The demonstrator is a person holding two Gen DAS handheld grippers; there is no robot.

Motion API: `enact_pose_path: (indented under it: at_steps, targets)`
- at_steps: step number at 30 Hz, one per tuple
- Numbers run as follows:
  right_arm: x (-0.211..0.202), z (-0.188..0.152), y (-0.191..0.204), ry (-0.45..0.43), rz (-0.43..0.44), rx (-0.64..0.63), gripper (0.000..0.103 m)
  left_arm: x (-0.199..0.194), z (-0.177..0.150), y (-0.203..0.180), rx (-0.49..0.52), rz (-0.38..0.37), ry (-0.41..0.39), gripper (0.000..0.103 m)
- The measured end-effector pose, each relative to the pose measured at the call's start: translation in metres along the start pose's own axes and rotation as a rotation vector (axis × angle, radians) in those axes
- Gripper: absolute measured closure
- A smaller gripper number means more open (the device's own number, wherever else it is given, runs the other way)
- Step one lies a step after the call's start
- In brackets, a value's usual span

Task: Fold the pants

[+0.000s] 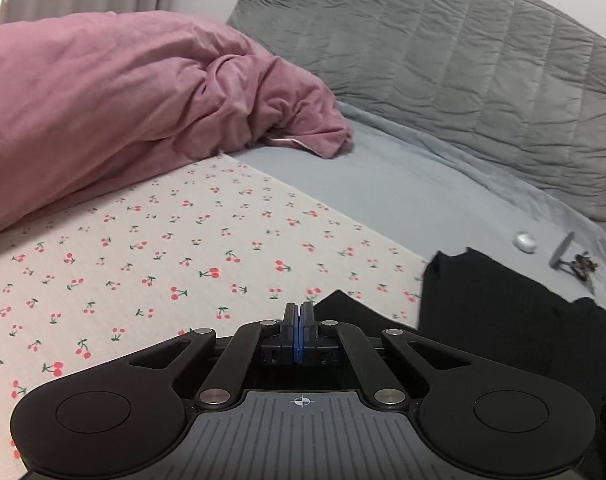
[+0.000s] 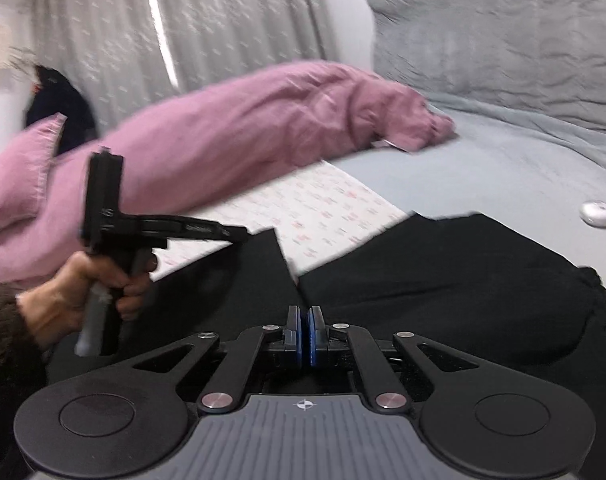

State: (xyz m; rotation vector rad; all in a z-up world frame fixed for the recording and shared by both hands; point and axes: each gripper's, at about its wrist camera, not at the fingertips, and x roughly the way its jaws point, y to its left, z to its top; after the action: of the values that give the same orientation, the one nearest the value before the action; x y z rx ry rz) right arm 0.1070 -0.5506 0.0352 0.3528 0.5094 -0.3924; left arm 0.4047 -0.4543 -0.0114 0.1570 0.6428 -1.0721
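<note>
Black pants (image 2: 443, 276) edge on cherry-print sheet (image 1: 163, 248), bare sheet leftward

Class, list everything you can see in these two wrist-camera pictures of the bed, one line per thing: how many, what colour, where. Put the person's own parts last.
pants: one, black, spread on the bed just ahead of both grippers
cherry-print sheet: one, pale with red cherries, under the pants
grey sheet: one, light grey, beyond the cherry print
duvet: one, pink, bunched along the far left
quilted headboard cover: one, grey, far right
small round case: one, white, on the grey sheet
keys: one bunch, dark, beside the case
curtains: grey patterned, behind the bed
left gripper: one, black with blue pads, shut
right gripper: one, black with blue pads, shut
hand: one, gripping the left gripper's handle
</note>
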Motion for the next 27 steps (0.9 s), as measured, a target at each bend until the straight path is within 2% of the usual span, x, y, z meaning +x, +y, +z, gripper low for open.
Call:
enact_pose_path:
  at_steps: [5, 7, 10, 11, 12, 13, 14, 16, 19, 24, 26, 27]
  targets:
    - [0.018, -0.003, 0.015, 0.065, -0.12, -0.066, 0.099, 0.043, -0.026, -0.011, 0.071, 0.076, 0.07, 0.103]
    - [0.019, -0.005, 0.021, 0.075, -0.159, -0.103, 0.097, 0.045, -0.027, -0.012, 0.064, 0.095, 0.055, 0.103]
    - [0.014, -0.007, 0.025, 0.062, -0.17, -0.122, 0.087, 0.034, -0.02, -0.007, 0.011, 0.117, 0.05, 0.095]
    - [0.01, -0.006, 0.025, 0.06, -0.159, -0.116, 0.083, 0.025, -0.018, -0.006, 0.016, 0.118, 0.048, 0.089]
    - [0.006, -0.005, 0.024, 0.056, -0.142, -0.111, 0.072, 0.015, -0.017, -0.006, 0.023, 0.116, 0.044, 0.085]
    - [0.002, -0.004, 0.026, 0.047, -0.136, -0.104, 0.062, 0.001, -0.016, -0.004, 0.029, 0.117, 0.039, 0.069]
    - [-0.002, -0.002, 0.028, 0.036, -0.124, -0.104, 0.062, -0.014, -0.017, -0.001, 0.03, 0.128, 0.033, 0.05]
    - [-0.007, 0.001, 0.035, 0.024, -0.102, -0.114, 0.062, -0.046, -0.021, 0.007, 0.027, 0.161, 0.022, 0.037]
    - [-0.01, 0.003, 0.048, 0.018, -0.059, -0.131, 0.059, -0.097, -0.028, 0.028, 0.013, 0.209, 0.049, 0.037]
    - [-0.012, 0.002, 0.08, 0.028, -0.002, -0.202, 0.053, -0.19, -0.05, 0.063, 0.019, 0.338, 0.065, 0.029]
    - [-0.012, 0.003, 0.092, 0.033, 0.035, -0.232, 0.048, -0.232, -0.061, 0.081, 0.016, 0.393, 0.074, 0.025]
    - [-0.012, 0.005, 0.099, 0.039, 0.053, -0.239, 0.04, -0.253, -0.067, 0.091, 0.014, 0.425, 0.077, 0.024]
